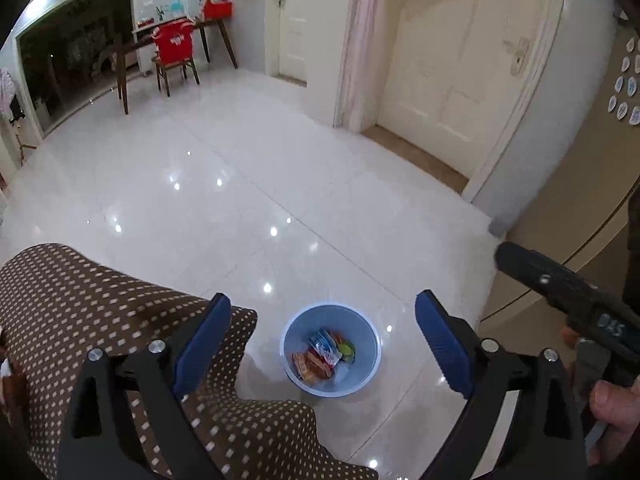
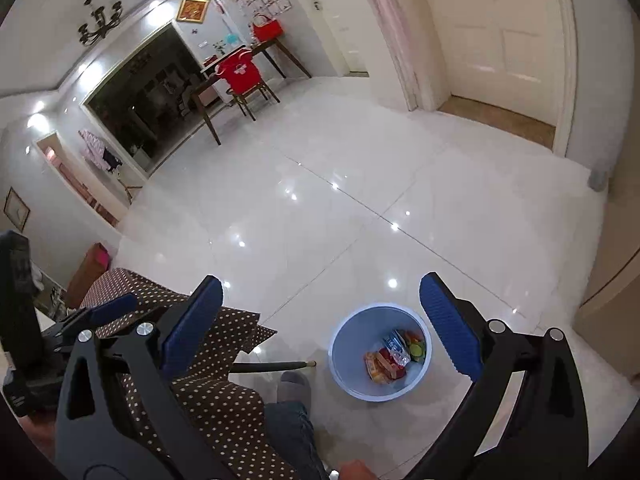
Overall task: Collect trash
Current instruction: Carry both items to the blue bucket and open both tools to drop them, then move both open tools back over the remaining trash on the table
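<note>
A light blue bin stands on the glossy white floor, beside a table draped in a brown dotted cloth. Inside it lie several wrappers: orange, red, blue-white and green. My left gripper hangs above the bin, open, nothing between its blue pads. In the right wrist view the same bin with the wrappers lies below my right gripper, which is also open and empty. Neither gripper touches the bin.
The dotted tablecloth hangs over the table corner left of the bin. A person's jeans leg and grey slipper are near the bin. Farther off stand a chair with a red cover, a wooden table and white doors.
</note>
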Available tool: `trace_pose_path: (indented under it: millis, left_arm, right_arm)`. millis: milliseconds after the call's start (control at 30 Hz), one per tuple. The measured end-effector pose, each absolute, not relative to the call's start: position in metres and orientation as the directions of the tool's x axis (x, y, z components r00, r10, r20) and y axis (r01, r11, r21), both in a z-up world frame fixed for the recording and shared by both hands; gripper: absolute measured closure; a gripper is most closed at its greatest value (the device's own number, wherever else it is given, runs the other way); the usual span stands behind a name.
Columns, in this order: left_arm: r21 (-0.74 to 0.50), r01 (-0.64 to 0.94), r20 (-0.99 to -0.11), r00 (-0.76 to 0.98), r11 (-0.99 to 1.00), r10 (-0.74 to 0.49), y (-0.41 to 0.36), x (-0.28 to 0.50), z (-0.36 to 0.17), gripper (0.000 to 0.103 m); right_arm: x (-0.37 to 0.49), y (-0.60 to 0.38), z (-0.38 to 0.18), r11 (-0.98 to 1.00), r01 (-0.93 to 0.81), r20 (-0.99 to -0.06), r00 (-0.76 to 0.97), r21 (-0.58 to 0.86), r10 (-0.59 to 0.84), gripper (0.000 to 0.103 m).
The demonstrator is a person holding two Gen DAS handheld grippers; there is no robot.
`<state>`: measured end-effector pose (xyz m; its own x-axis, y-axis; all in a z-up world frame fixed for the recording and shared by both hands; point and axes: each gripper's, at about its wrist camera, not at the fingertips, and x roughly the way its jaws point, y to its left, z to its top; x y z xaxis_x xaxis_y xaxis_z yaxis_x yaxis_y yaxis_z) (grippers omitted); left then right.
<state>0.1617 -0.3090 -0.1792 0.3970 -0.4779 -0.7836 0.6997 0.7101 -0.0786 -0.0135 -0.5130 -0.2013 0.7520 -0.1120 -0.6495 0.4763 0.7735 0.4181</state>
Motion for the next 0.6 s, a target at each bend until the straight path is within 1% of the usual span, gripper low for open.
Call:
trace_pose_path:
  millis: [267,600]
  left_arm:
    - [-0.090,0.685,-0.729,0.449,0.723,-0.516,-0.261,0.142,-0.146,0.012]
    - [-0.102,0.615,-0.669,0.539,0.781,-0.512,-0.179,0.129,-0.122,0.012]
  right_arm:
    - [-0.001,-0.460,-0.169,0.842,0.386,-0.626,0.776,0.377,-0.076,0.006]
    - [0.033,-0.390,-0.143,0.907,0.251,-0.603,0.798,0.338,0.004,0.006]
